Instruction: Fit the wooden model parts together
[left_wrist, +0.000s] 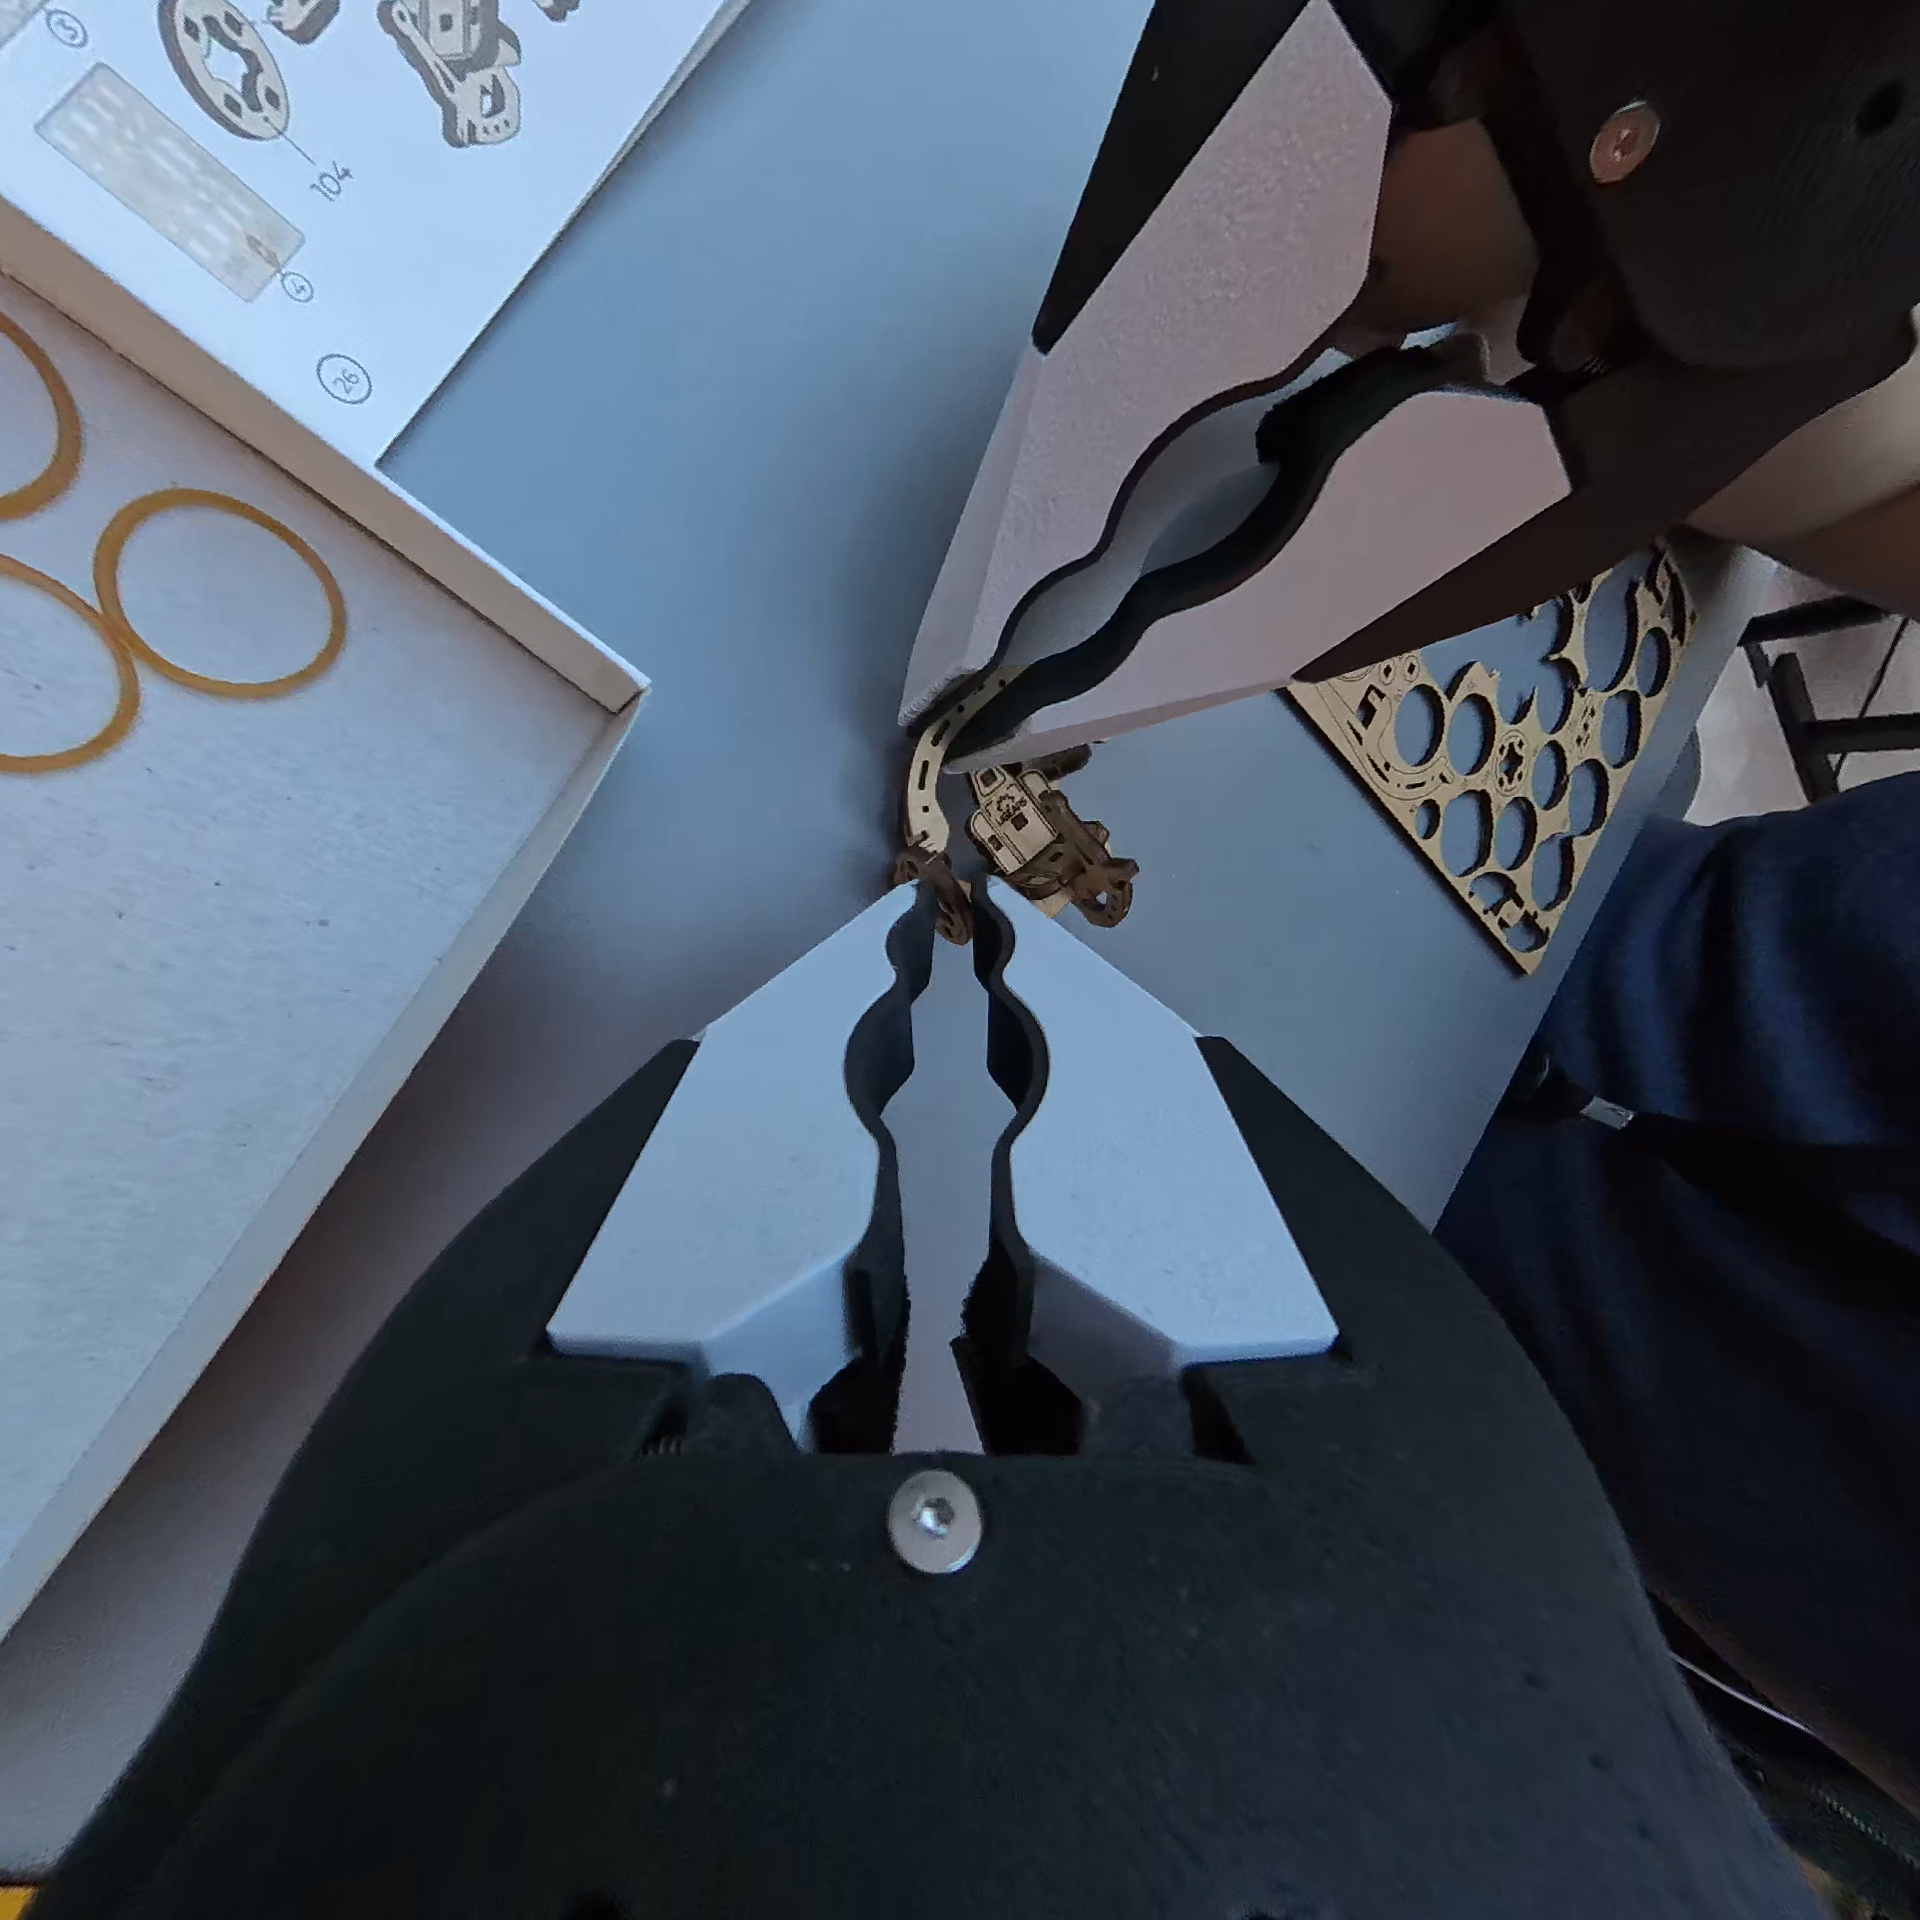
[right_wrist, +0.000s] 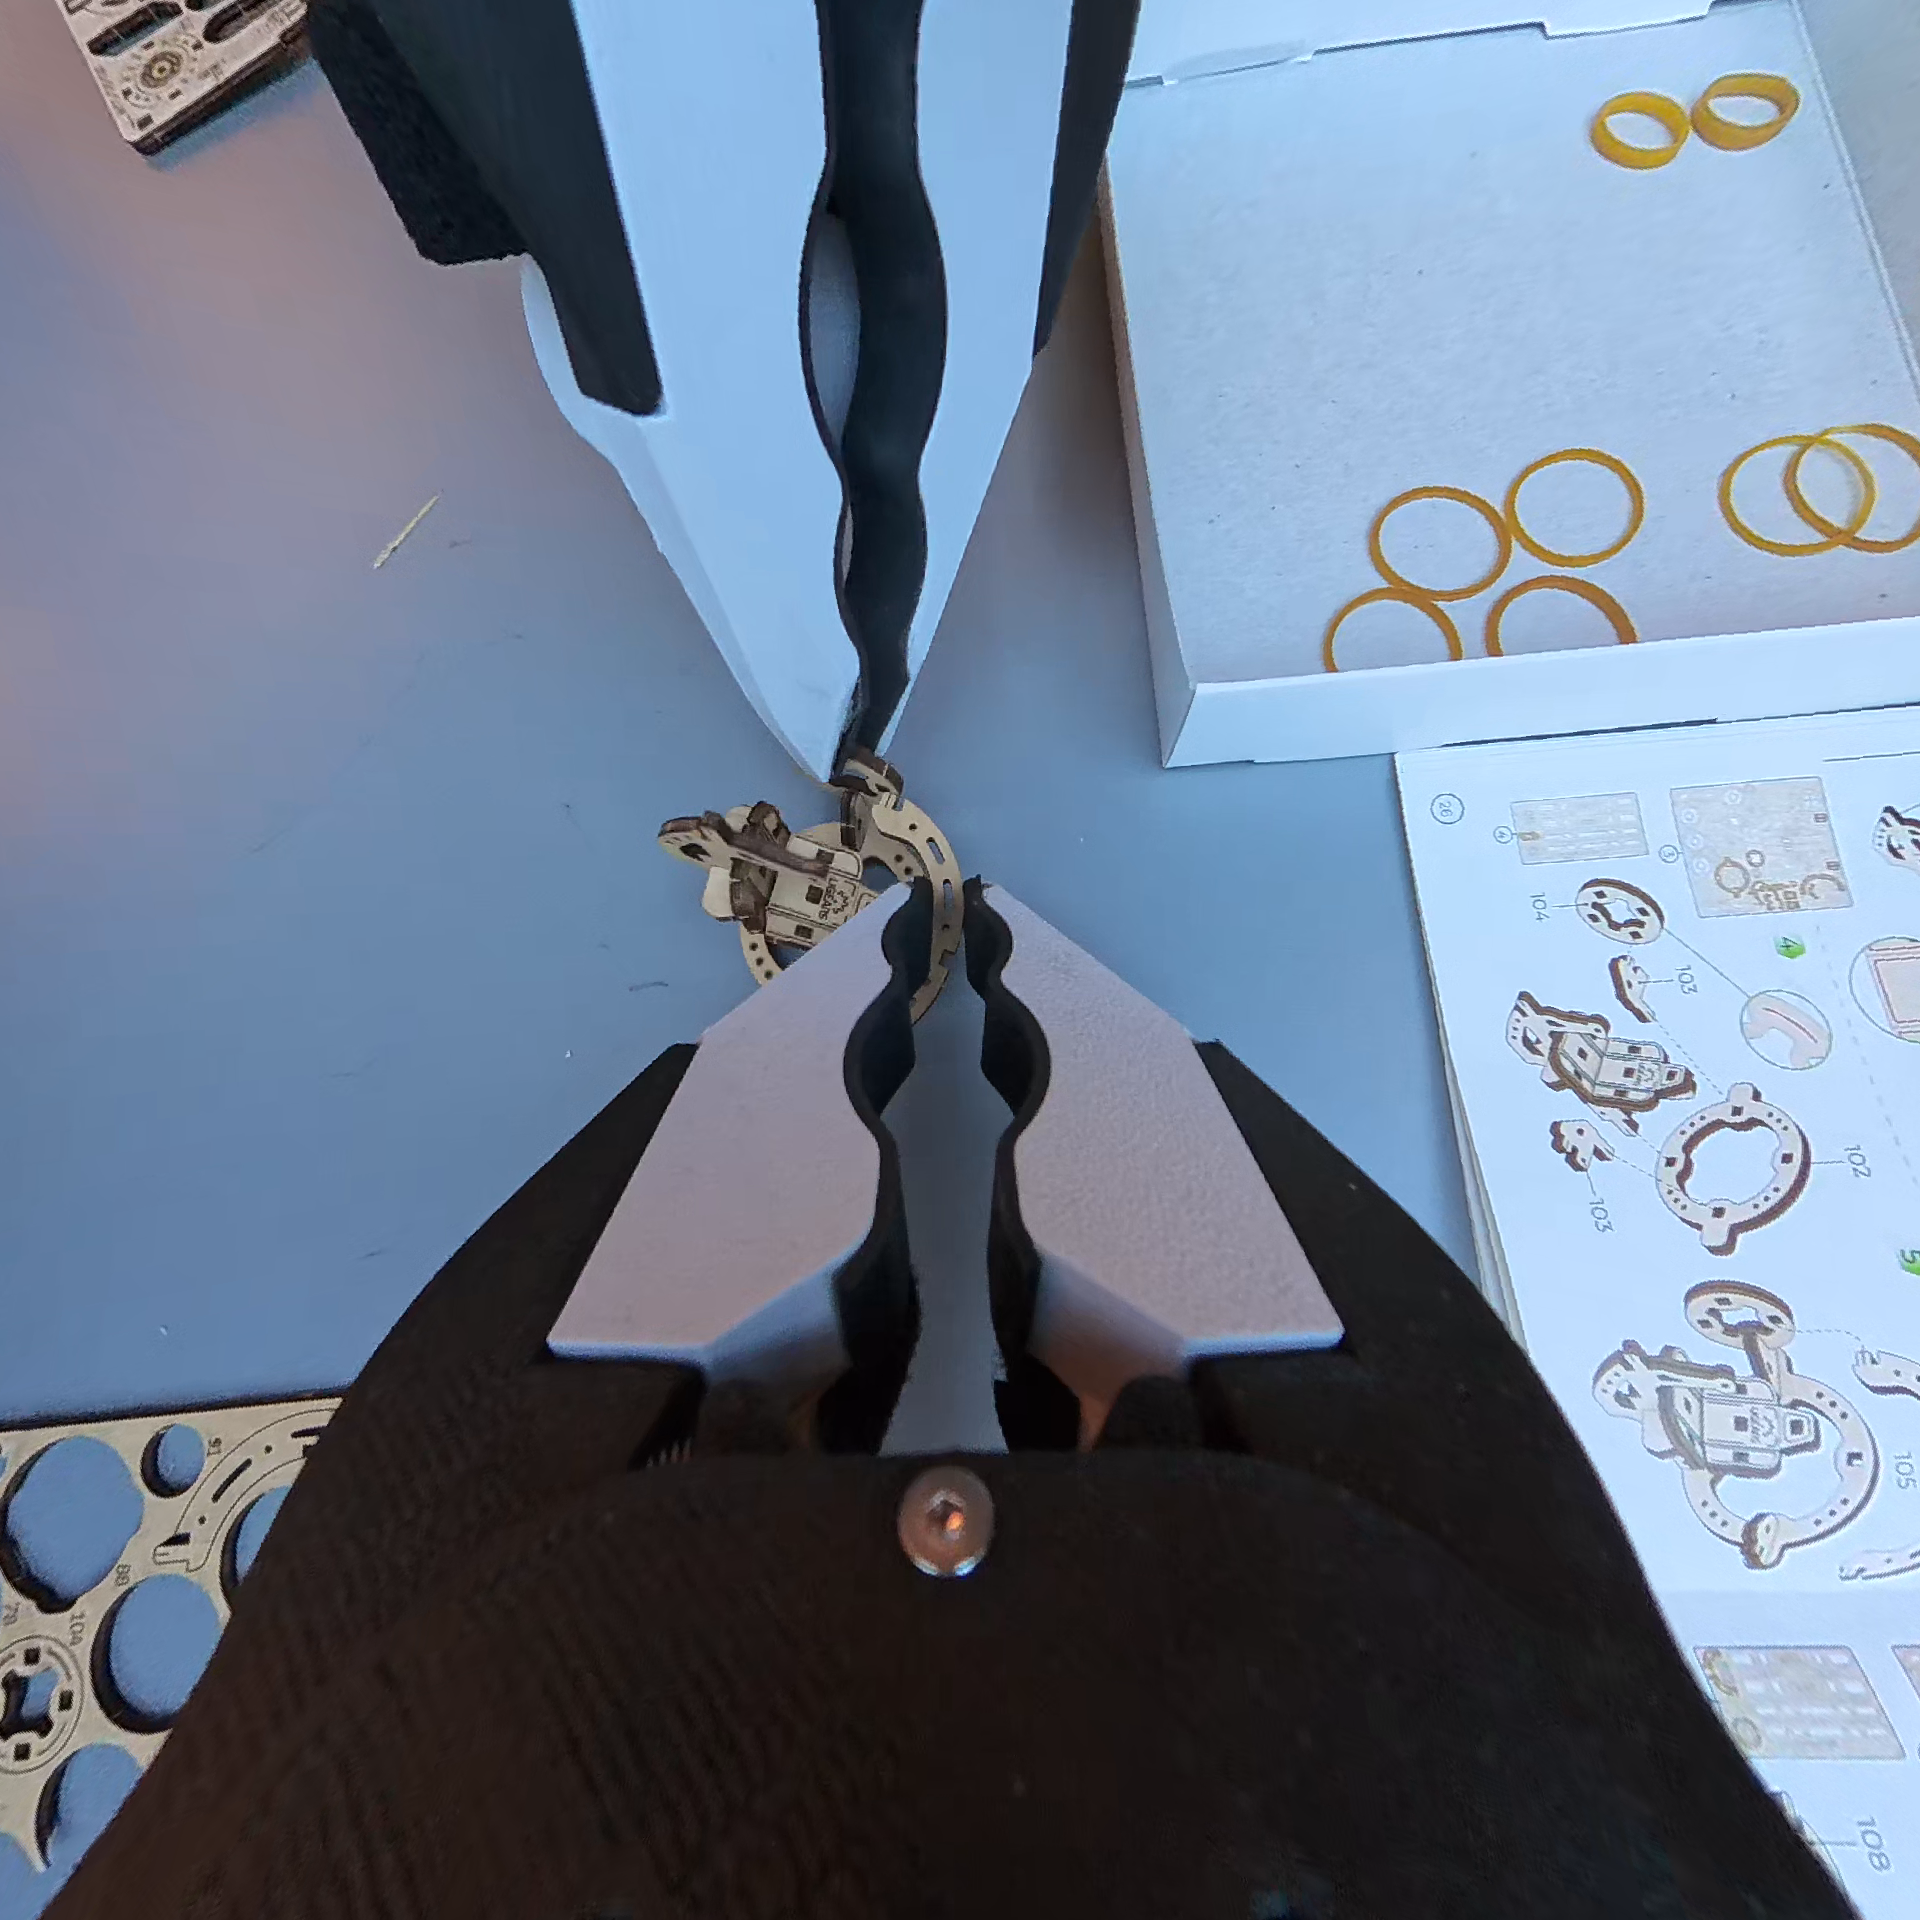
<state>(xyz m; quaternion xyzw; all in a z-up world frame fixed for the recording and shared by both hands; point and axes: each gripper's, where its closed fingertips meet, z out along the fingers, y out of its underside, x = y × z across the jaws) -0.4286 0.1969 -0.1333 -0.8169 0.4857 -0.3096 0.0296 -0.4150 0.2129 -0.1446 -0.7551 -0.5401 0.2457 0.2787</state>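
A small wooden model body (left_wrist: 1023, 821) with a curved ring part (left_wrist: 923, 790) attached hangs between both grippers just above the grey table (left_wrist: 675, 520). My left gripper (left_wrist: 951, 894) is shut on a small dark wooden piece (left_wrist: 948, 909) at the ring's lower end. My right gripper (left_wrist: 951, 717) comes in from the upper right, shut on the ring. In the right wrist view my right gripper (right_wrist: 943, 891) pinches the ring (right_wrist: 920, 831), the left gripper (right_wrist: 860, 753) holds the small piece (right_wrist: 871, 781) from above, and the body (right_wrist: 795, 888) sticks out to the left.
A white box lid (right_wrist: 1507, 696) holds several yellow rubber bands (right_wrist: 1439, 540). An instruction sheet (right_wrist: 1662, 1143) lies beside it. A punched-out wooden part sheet (right_wrist: 125, 1538) lies near the table edge, another sheet (right_wrist: 187, 62) farther off. A thin sliver (right_wrist: 405, 530) lies on the table. A person's dark blue leg (left_wrist: 1714, 1143) is at the right. Left and right tips are no more than a few centimetres apart.
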